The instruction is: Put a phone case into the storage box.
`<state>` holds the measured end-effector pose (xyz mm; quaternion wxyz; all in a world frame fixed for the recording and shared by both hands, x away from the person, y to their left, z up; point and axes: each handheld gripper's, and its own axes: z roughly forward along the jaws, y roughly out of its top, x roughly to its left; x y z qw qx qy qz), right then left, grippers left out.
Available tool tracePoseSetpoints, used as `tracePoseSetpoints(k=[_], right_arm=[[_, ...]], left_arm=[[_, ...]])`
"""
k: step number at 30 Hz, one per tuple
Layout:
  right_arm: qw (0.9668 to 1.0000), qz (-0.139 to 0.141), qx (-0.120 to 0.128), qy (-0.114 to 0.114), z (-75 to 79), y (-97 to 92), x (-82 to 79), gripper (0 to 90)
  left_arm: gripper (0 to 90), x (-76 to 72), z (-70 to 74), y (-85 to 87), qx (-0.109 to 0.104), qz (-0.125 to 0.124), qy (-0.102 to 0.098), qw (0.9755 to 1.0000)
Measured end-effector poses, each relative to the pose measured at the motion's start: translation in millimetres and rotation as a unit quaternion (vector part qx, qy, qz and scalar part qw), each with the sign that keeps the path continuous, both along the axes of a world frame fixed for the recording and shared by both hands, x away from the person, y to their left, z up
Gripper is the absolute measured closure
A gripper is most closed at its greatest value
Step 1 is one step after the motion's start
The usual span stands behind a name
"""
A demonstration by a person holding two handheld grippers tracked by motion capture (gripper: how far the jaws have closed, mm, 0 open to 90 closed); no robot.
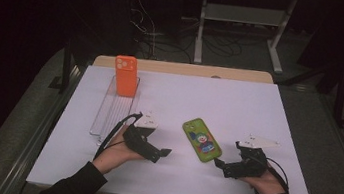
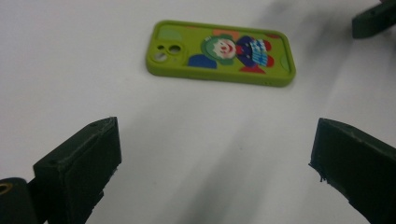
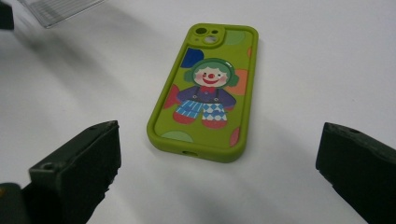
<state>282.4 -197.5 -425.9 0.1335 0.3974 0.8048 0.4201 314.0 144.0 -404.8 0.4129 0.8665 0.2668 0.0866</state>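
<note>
A green phone case with a clown picture lies flat, printed back up, in the middle of the white table. My left gripper rests just left of it, jaws wide apart and empty; in the left gripper view the green case lies crosswise a little ahead. My right gripper sits just right of the case, also open and empty. In the right gripper view the green case lies lengthwise close in front of the jaws, camera end away.
An orange phone case stands upright at the far end of a clear slotted rack on the table's left. The rack's corner appears beyond the green case. Dark floor, cables and desk legs lie behind the table.
</note>
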Motion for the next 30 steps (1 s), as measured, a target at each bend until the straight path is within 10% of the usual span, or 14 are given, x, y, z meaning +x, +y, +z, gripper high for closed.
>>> tracePoseSetpoints(k=[30], right_arm=[[0.9993, -0.034, 0.009, -0.015, 32.5, 16.6, 23.2, 0.0]], left_arm=[[1.1, 3.5, -11.2, 3.3, -0.006, -0.013, 0.012, 0.9998]])
